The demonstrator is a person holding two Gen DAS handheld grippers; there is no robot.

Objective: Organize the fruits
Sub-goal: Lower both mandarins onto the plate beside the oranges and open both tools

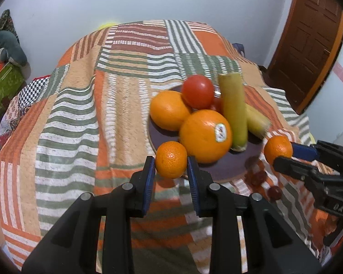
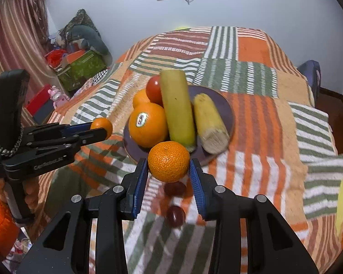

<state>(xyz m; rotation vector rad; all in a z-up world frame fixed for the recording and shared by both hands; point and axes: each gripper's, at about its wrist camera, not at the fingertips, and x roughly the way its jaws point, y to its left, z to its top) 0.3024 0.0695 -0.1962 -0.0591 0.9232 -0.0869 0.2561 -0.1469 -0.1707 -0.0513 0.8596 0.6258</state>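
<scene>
A dark purple plate [image 1: 221, 169] [image 2: 226, 105] on the patchwork cloth holds two big oranges [image 1: 205, 134] [image 2: 148, 125], a red tomato [image 1: 197, 91] [image 2: 153, 90], a green banana [image 1: 232, 111] [image 2: 177, 107] and a pale corn cob [image 1: 256, 122] [image 2: 209, 123]. My left gripper [image 1: 171, 173] [image 2: 103, 130] is shut on a small mandarin [image 1: 171, 159] [image 2: 101, 124] at the plate's near left rim. My right gripper [image 2: 169, 180] [image 1: 283, 153] is shut on another mandarin [image 2: 168, 161] [image 1: 277, 149] at the plate's near right rim.
Dark red grapes [image 2: 175, 214] [image 1: 274, 193] lie on the cloth [image 1: 80, 114] just in front of the plate, under my right gripper. Boxes and clutter [image 2: 80, 66] stand off the table's left; a wooden door [image 1: 308, 34] is at the right.
</scene>
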